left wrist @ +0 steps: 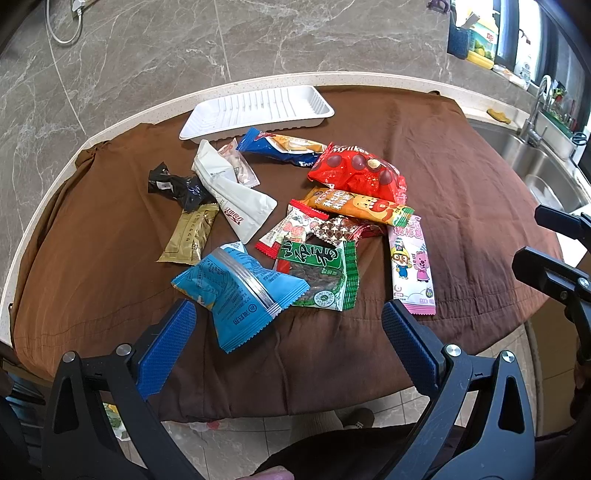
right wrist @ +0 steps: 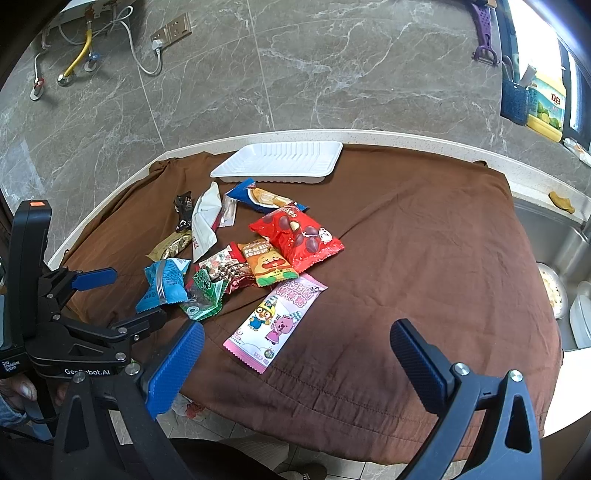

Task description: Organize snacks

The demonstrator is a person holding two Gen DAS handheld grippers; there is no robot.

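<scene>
White ribbed plastic tray (left wrist: 257, 110), one, at far edge of brown cloth (left wrist: 461, 192); roughly twelve crinkly snack packets (left wrist: 295, 221) heaped near it. Left gripper (left wrist: 288, 332) and right gripper (right wrist: 295, 354) both spread apart, holding nothing.

A home kitchen is showing here. A stainless steel sink (left wrist: 532, 162) with a curved chrome tap (left wrist: 535, 110) is sitting at the right end of the speckled cream surface (left wrist: 122, 122). Behind the sink, a yellow dish-soap bottle (right wrist: 546, 110) is standing by the window. Grey marble wall tiles (right wrist: 332, 74) are rising behind the surface, carrying a brass wall socket (right wrist: 171, 29) far left of the sink.
</scene>
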